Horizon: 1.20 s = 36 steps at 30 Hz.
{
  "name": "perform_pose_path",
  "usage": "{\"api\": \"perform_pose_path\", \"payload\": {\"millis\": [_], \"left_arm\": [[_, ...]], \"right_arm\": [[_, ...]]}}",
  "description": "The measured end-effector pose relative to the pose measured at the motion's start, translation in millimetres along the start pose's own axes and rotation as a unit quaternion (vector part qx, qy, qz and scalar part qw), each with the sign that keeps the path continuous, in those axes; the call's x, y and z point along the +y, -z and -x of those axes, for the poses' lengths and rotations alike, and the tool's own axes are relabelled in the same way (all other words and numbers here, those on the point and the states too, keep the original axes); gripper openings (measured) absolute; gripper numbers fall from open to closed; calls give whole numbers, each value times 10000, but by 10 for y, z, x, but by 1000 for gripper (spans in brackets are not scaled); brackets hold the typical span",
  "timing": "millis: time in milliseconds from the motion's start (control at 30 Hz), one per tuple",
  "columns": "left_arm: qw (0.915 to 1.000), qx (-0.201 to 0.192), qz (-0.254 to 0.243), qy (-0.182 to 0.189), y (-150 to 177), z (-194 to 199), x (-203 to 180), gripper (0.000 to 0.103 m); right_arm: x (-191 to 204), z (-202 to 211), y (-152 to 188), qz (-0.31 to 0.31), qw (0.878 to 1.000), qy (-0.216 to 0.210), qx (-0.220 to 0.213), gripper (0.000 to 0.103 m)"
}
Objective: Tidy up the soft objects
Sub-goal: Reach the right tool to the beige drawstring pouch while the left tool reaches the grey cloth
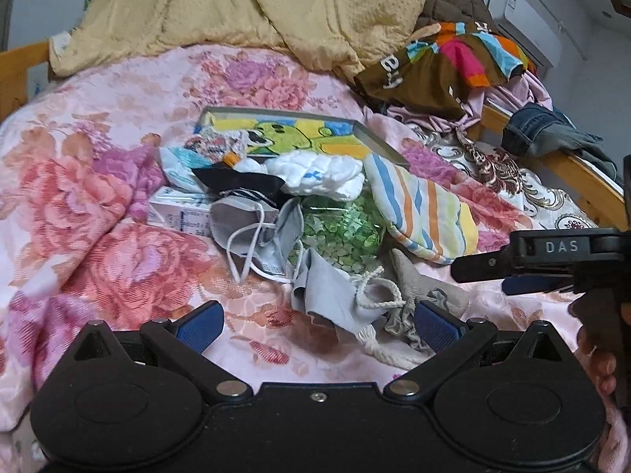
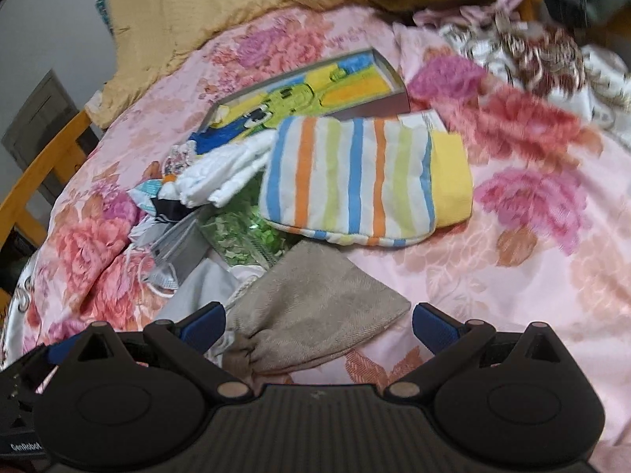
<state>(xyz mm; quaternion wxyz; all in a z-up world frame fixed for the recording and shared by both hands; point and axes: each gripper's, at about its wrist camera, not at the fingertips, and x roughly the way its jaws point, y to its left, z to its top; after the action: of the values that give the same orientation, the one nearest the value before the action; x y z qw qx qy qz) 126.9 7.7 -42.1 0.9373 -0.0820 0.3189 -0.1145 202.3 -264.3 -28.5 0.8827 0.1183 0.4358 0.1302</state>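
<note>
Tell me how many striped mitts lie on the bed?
1. The striped mitt lies right of the white cloth, partly over the picture box. Others may hide under the pile.

Soft even indoor light, faint shadows, fisheye bending at edges, right wrist view motion-blurred top right

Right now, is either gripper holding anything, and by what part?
Nothing held. The left gripper is open over the drawstring cord; the right gripper is open around the beige pouch, not clamped.
</note>
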Motion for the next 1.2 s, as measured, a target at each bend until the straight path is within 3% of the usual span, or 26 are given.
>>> {"api": "perform_pose_path", "payload": {"millis": [367,533,667,867,967,1033,1200], "left_arm": [[9960,433,697,356,-63,-473,313,102],[9902,452,1225,488,-48,-604,408,102],[9881,429,1356,593,-51,-678,412,102],[9823,385,1630,839,-22,-721,421,84],[9809,333,1718,845,14,-722,429,67],[9810,345,1716,835,30,-731,420,50],[9816,366,1710,766,53,-747,422,36]], "right_arm": [[-183,-302,-54,-658,9968,-320,321,103],[-184,-392,-60,-704,9963,-285,414,103],[-187,-437,-62,-783,9953,-312,478,103],[-175,-468,-68,-830,9940,-560,447,103],[-125,-454,-67,-705,9948,-621,401,103],[-92,-440,-63,-627,9953,-647,370,103],[24,-410,-41,-299,9971,-622,307,102]]}}
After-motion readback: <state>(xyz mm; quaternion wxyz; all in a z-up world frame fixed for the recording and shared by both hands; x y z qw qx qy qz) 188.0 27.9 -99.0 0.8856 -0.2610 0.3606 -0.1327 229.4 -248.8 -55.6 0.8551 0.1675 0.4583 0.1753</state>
